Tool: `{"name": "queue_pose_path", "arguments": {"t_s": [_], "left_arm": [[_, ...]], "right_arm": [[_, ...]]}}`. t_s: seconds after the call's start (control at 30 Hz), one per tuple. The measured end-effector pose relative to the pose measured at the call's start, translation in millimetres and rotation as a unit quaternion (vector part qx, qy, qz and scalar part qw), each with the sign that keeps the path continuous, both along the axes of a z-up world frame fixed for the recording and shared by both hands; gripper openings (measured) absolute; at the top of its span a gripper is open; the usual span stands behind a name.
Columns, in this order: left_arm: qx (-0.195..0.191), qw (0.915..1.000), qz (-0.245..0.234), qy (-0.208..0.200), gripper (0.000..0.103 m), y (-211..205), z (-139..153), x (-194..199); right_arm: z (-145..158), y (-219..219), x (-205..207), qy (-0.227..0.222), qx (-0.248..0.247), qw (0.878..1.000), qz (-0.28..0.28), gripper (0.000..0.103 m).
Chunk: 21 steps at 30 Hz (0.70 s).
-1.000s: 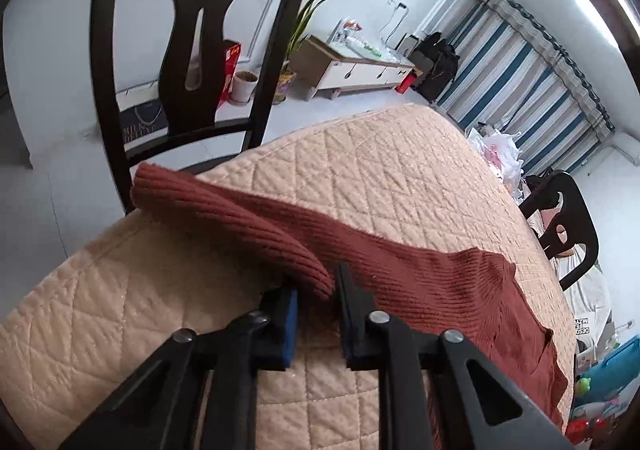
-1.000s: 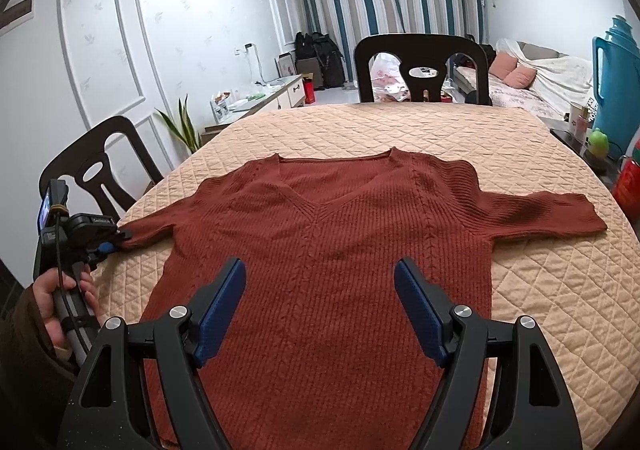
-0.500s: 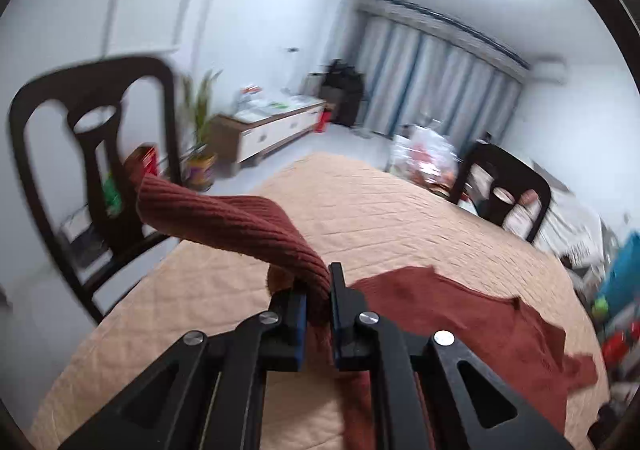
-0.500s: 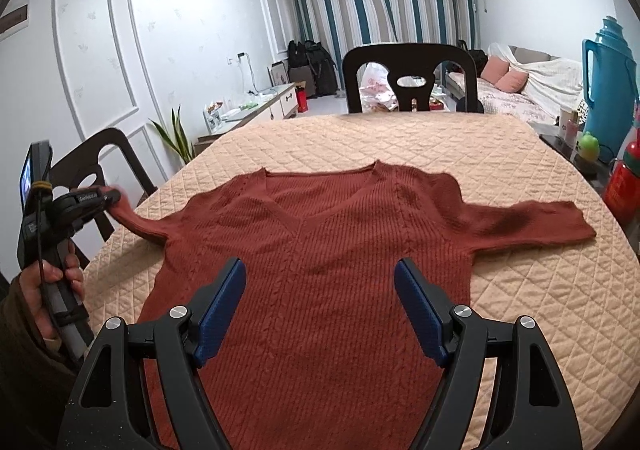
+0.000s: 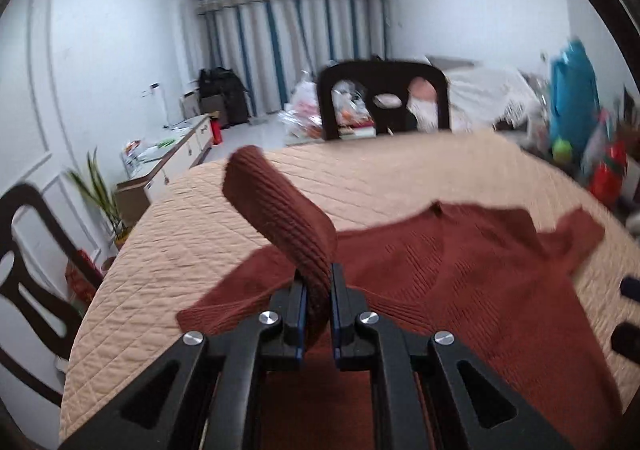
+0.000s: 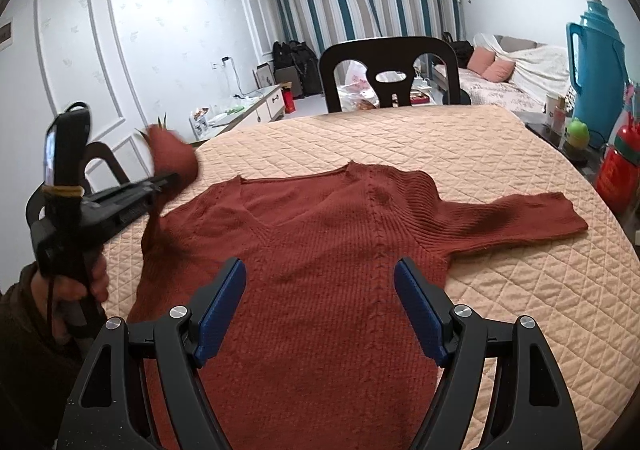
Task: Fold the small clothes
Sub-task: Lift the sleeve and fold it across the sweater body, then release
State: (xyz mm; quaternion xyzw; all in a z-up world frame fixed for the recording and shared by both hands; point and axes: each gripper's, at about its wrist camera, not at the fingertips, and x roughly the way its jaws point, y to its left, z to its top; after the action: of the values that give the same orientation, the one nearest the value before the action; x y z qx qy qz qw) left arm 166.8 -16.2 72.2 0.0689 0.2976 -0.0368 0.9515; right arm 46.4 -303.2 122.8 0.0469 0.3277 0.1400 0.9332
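1. The red sweater (image 6: 320, 250) lies flat and face up on the desk (image 6: 500, 154), which has a peach quilted cover, with the V-neck pointing toward the far chair (image 6: 390, 70).
2. The left tongs (image 5: 318, 298) are pressed together on the sweater's one sleeve (image 5: 280, 210), pinching it a bit back from the cuff. So the cuff end sticks up past the tips and curls over to the left, clear of the desk.
3. From the right wrist view you can see the left tongs (image 6: 170, 180) off at the sweater's left edge, held up by a hand (image 6: 76, 290) in a dark cuff, with the lifted sleeve (image 6: 172, 158) bunched at the tip. It's blurry there.
4. The right tongs (image 6: 320, 306) are spread wide with nothing between the blue pads (image 6: 222, 310). They hover over the lower middle of the sweater's body, pointing toward the neckline. Can't tell if the tips touch the knit.
5. The other sleeve (image 6: 516, 218) lies stretched out flat to the right, well away from both tongs.
6. On the right, beyond the desk edge, there's a blue thermos jug (image 6: 596, 62).
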Motion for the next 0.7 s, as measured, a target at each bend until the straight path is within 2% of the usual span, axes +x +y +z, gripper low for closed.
{"name": "queue_pose_path", "arguments": {"t_s": [0.17, 0.27, 0.4, 0.5, 0.57, 0.63, 0.7], "left_arm": [[0.048, 0.9979, -0.040, 0.017, 0.011, -23.3, -14.0, 1.9], [0.041, 0.9939, -0.075, 0.070, 0.013, -31.1, -21.6, 10.9], [0.058, 0.9878, -0.119, 0.082, 0.014, -40.8, -27.5, 1.4], [0.054, 0.9867, -0.121, 0.095, 0.021, -38.2, -29.1, 1.5], [0.039, 0.9866, -0.119, 0.104, 0.037, -31.0, -29.5, 3.1], [0.022, 0.9869, -0.120, 0.105, 0.047, -19.7, -26.0, 0.1], [0.006, 0.9879, -0.118, 0.101, 0.053, -8.3, -22.9, 0.0]], "right_arm": [[-4.9, -6.9, 8.3, 0.012, 0.001, 1.000, -0.008, 0.077], [-7.3, -8.7, 12.5, 0.017, 0.002, 1.000, -0.009, 0.077], [-10.7, -7.7, 17.7, 0.024, -0.001, 1.000, -0.007, 0.077], [-13.7, -4.8, 22.7, 0.031, -0.004, 1.000, -0.004, 0.077], [-15.0, -2.0, 26.9, 0.036, -0.005, 0.999, 0.001, 0.077], [-15.0, 0.9, 29.9, 0.037, -0.008, 0.999, 0.006, 0.077], [-13.6, 4.9, 34.5, 0.034, -0.013, 0.999, 0.013, 0.077]]}}
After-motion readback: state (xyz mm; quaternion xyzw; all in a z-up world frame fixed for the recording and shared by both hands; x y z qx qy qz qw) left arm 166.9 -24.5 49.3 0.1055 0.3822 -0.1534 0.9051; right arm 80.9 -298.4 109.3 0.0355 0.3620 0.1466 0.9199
